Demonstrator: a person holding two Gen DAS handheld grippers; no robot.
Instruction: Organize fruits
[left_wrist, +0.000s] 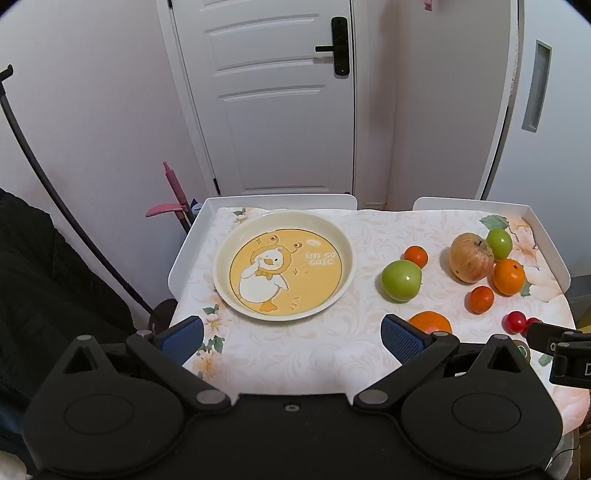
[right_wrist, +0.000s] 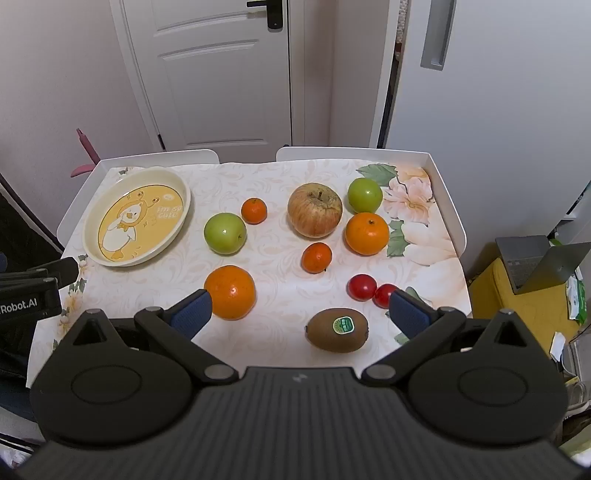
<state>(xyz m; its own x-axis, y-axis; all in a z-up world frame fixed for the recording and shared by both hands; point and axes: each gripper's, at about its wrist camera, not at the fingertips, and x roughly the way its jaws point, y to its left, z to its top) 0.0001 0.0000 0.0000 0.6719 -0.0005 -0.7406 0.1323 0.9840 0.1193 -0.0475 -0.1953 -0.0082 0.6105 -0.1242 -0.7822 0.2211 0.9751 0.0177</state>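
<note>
A cream plate (left_wrist: 221, 254) (right_wrist: 184, 199) with a yellow duck picture lies empty at the table's left. Right of it lie a green apple (left_wrist: 401, 280) (right_wrist: 225, 233), a red-yellow apple (left_wrist: 471, 257) (right_wrist: 314, 209), a smaller green apple (right_wrist: 364, 195), several oranges and mandarins, two small red fruits (right_wrist: 362, 287), and a kiwi (right_wrist: 337, 330). My left gripper (left_wrist: 291, 338) hovers open near the table's front edge, below the plate. My right gripper (right_wrist: 300, 315) hangs open above the front, the kiwi between its blue pads (right_wrist: 192, 314) but apart from them.
The table (right_wrist: 280, 280) has a floral cloth and raised white side rims (right_wrist: 447, 199). A white door (left_wrist: 273, 96) stands behind it. A yellow box with a laptop (right_wrist: 535, 266) sits to the right. Dark fabric (left_wrist: 44, 280) and a thin black pole are at the left.
</note>
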